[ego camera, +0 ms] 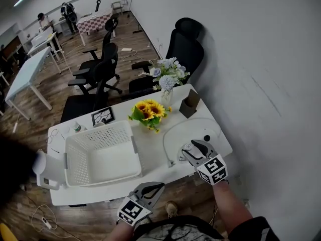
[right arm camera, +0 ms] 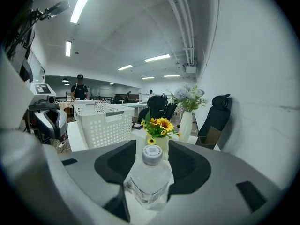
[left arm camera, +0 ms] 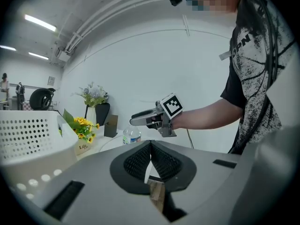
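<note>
A clear water bottle (right arm camera: 149, 175) with a pale cap stands upright on the white table (ego camera: 150, 149), between the jaws of my right gripper (right arm camera: 150, 149). The jaws are spread about as wide as the bottle; I cannot see whether they press it. In the head view that gripper (ego camera: 193, 148) hovers over the table's right front part. My left gripper (left arm camera: 151, 146) is shut and holds nothing. It hangs off the table's front edge (ego camera: 154, 186), facing the right gripper (left arm camera: 140, 118) and the bottle (left arm camera: 131, 136).
A white perforated basket (ego camera: 100, 134) fills the table's left half. Behind the bottle are a sunflower pot (ego camera: 149, 110), a vase of pale flowers (ego camera: 167, 79) and a brown card holder (ego camera: 189, 104). Black chairs (ego camera: 184, 49) stand behind. A grey device (ego camera: 42, 167) sits at the left edge.
</note>
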Demonstrator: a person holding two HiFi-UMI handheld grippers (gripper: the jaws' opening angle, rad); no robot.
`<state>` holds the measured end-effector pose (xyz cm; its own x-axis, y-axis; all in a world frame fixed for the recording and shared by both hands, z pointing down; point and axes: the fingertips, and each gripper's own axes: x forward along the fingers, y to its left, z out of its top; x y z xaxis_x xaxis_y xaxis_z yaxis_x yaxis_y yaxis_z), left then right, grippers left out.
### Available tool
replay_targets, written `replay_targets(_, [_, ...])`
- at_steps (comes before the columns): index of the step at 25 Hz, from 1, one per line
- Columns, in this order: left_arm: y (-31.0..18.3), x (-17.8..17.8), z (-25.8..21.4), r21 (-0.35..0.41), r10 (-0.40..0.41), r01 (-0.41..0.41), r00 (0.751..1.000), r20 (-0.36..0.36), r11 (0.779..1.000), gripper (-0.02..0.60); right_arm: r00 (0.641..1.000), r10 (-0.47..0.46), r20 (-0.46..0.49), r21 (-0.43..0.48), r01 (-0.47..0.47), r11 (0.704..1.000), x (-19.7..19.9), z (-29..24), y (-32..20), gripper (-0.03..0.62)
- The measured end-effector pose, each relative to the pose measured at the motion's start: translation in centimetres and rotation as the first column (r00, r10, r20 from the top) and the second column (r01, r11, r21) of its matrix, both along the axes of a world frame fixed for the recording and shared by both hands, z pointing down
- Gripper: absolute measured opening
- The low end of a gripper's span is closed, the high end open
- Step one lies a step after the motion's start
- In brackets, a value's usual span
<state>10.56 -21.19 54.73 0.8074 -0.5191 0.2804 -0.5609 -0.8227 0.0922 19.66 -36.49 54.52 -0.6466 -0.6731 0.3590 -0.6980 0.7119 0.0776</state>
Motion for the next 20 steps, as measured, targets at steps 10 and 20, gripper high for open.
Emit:
replay_targets(10, [1.2,-0.7,-2.4,0.068,0.042,-0.041,0.999,-0.016,0.997,0.011,1.0,0.009,0.005,0.06,-0.009,0.998,0.8,-3.6,4.6,0.21])
replay_targets(20, [2.8,-1.2,-3.8,0.105,0.101,-0.099,0.995,-0.021,0.99,0.011,0.998,-0.037,0.048,0.034,0.035,0.999,-2.1,-4.3,11.2,0.046])
